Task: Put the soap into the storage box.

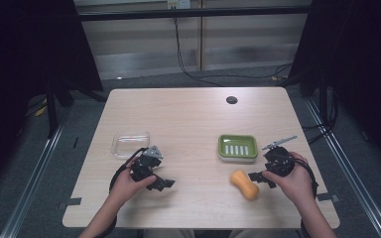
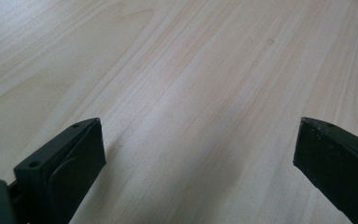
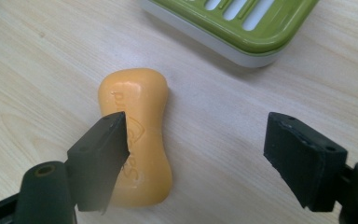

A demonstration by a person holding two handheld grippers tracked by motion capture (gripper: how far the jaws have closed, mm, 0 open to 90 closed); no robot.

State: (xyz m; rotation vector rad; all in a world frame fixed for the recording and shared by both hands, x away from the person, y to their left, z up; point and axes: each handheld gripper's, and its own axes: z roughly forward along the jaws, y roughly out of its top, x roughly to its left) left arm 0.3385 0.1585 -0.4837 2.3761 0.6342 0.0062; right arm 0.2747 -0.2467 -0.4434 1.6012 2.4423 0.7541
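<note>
Claws number two, both wide open, empty: left claw [image 1: 162, 182], right claw [image 1: 257, 177]; one soap bar [image 1: 244, 184].

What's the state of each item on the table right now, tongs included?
Orange soap bar: lying flat on the table, not gripped, outside the dish.
Green soap dish: upright, slotted tray empty.
Clear container: upright, nothing visible inside.
Left tongs: open, nothing between the jaws.
Right tongs: open, one jaw over the soap bar, not pressing it.
</note>
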